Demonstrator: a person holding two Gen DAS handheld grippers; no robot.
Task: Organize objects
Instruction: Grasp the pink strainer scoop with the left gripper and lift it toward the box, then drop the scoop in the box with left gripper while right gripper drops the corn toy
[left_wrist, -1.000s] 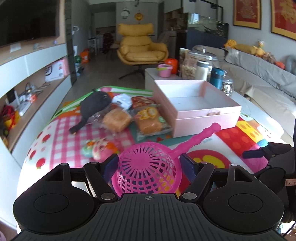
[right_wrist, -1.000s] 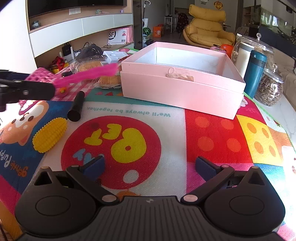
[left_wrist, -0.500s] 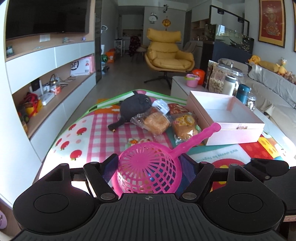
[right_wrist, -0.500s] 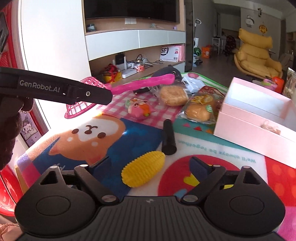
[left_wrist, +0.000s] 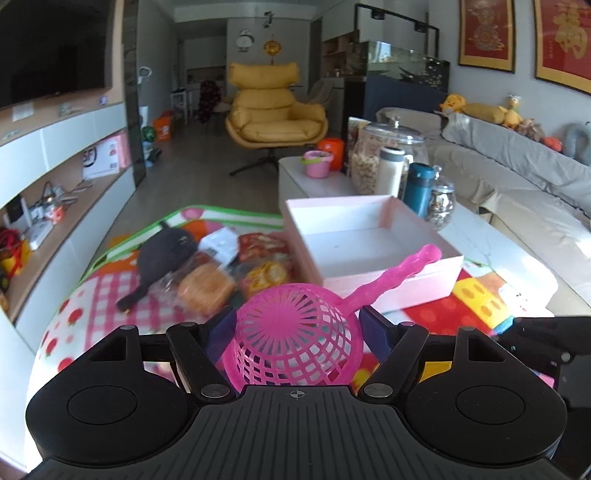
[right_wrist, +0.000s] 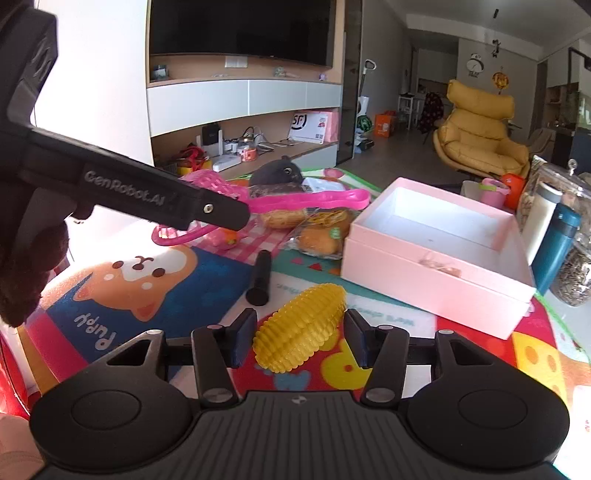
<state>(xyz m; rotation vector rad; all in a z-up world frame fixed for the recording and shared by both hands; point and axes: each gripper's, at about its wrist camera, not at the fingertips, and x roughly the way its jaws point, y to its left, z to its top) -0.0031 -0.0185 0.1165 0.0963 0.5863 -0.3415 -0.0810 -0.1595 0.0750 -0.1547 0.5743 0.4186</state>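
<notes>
My left gripper (left_wrist: 297, 328) is shut on the bowl of a pink plastic strainer (left_wrist: 295, 339). The strainer's handle points up and right toward an open pink box (left_wrist: 388, 291). In the right wrist view the left gripper's fingers (right_wrist: 147, 195) hold that strainer (right_wrist: 306, 201) above the play mat. My right gripper (right_wrist: 299, 332) is low over the mat, its jaws closing around a yellow knobbly corn toy (right_wrist: 295, 325). The corn lies slanted between the pads, which are very near its sides. The pink box (right_wrist: 424, 288) stands just right of it.
A black cylinder (right_wrist: 260, 277) lies on the mat (right_wrist: 129, 288) beyond the corn. Wrapped buns (left_wrist: 207, 288), snack packs and a grey plush (left_wrist: 166, 251) lie left of the box. Jars and bottles (left_wrist: 417, 184) stand behind it. A TV shelf runs along the left.
The right gripper swung from facing the box to the corn toy, and its jaws narrowed around it. The left gripper stayed shut on the strainer while it shifted and rose a little.
</notes>
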